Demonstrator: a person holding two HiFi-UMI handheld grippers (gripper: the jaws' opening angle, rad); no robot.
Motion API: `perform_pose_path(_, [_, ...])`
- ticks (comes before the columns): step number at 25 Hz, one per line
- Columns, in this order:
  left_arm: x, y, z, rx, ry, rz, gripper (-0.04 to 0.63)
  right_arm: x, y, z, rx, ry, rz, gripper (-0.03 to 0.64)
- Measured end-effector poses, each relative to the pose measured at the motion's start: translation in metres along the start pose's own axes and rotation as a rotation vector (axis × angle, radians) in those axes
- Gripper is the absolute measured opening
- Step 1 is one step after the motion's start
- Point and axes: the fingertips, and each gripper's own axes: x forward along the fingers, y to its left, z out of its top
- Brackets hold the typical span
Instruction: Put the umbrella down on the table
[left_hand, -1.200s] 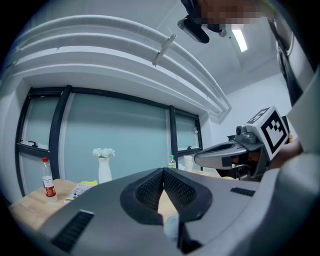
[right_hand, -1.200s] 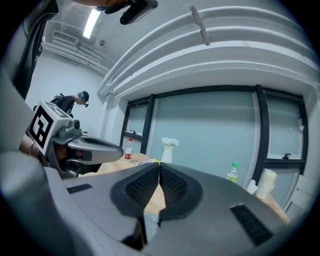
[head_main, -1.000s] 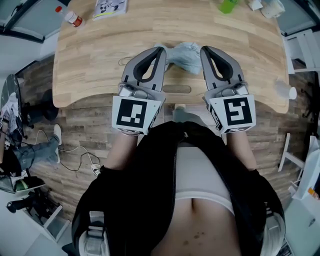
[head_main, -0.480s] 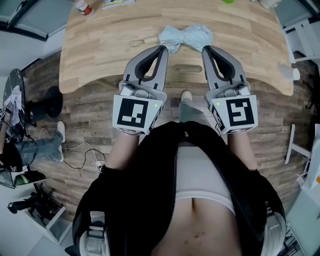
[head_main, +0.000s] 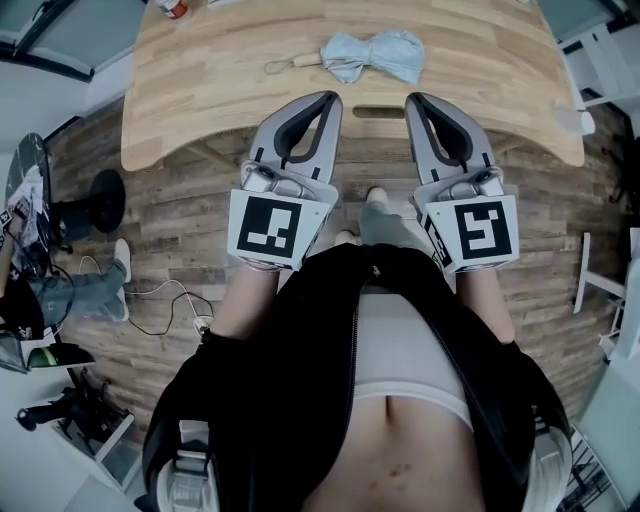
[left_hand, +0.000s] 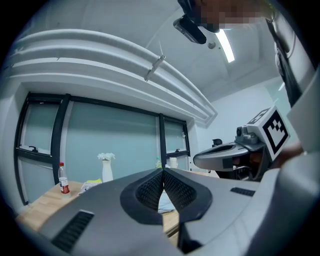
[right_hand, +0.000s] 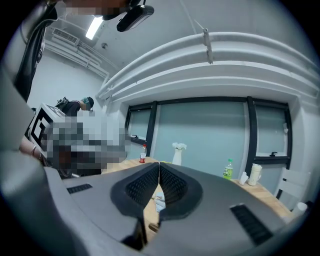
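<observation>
Close against my black jacket (head_main: 280, 400), in the middle of the head view, I held the left gripper (head_main: 328, 97) and the right gripper (head_main: 411, 98) side by side and level. Both pointed toward the top of the frame, over the wooden floor (head_main: 190, 230), short of the table's near edge. Each had its jaws pressed together on nothing, as its own view showed; I judged there was nothing left to hold. Beyond them, at upper centre, the umbrella (head_main: 372, 55) lay folded and flat on the table (head_main: 200, 100), handle toward the left, well apart from both tips, so it looked set down. Farther off, at the top left edge, stood a bottle (head_main: 172, 8).
</observation>
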Motion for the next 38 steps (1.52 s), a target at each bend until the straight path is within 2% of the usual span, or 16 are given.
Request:
perform_pose_path(6, [-0.010, -0.015, 0.011, 0.007, -0.029, -0.002, 0.006, -0.016, 0.006, 0.005, -0.010, -0.016, 0.012, 0.029])
perform_pose_path(13, [-0.016, -0.033, 0.017, -0.018, -0.024, 0.021, 0.008, -0.032, 0.012, 0.006, -0.009, -0.015, 0.058, 0.029])
perform_pose_path(23, [-0.029, -0.049, 0.016, -0.010, -0.019, 0.015, 0.008, -0.047, 0.025, 0.008, -0.010, -0.034, 0.089, 0.029])
perform_pose_path(28, [-0.034, -0.048, 0.014, -0.011, -0.019, 0.007, 0.008, -0.050, 0.033, 0.008, 0.003, -0.037, 0.085, 0.029])
perform_pose_path(33, [-0.039, -0.052, 0.007, 0.013, 0.000, -0.040, 0.006, -0.055, 0.042, 0.007, 0.009, -0.051, 0.058, 0.029])
perform_pose_path(38, [-0.047, -0.054, 0.010, 0.019, -0.028, -0.051, 0.008, -0.060, 0.049, 0.008, 0.010, -0.064, 0.035, 0.029])
